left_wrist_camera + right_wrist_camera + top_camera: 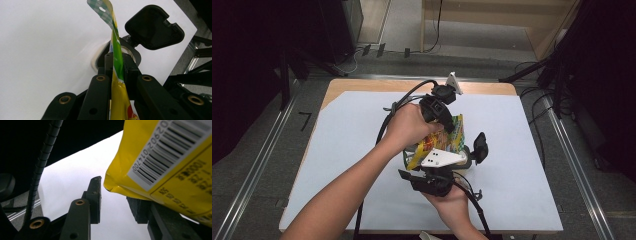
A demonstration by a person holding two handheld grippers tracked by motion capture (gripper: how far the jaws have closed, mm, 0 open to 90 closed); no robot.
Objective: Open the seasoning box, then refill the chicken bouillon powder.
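Note:
A yellow and green snack packet [453, 134] is held upright over the middle of the white sheet [357, 135]. My left gripper [446, 126] comes down from the far side and is shut on the packet's edge [117, 45]; both black fingers [100, 87] pinch the foil. My right gripper [439, 151] reaches up from the near side, with a grey plate [439, 158] on top of it. In the right gripper view its jaws [115, 200] stand apart. The barcoded yellow corner of the packet [162, 157] lies over the right finger and is not pinched.
A black hinged lid [480, 146] stands open beside the packet, over a round container rim [130, 51]; the lid [153, 27] is just behind the packet. A ribbed cable [42, 162] hangs at the left. The wooden table edge [362, 86] borders the sheet.

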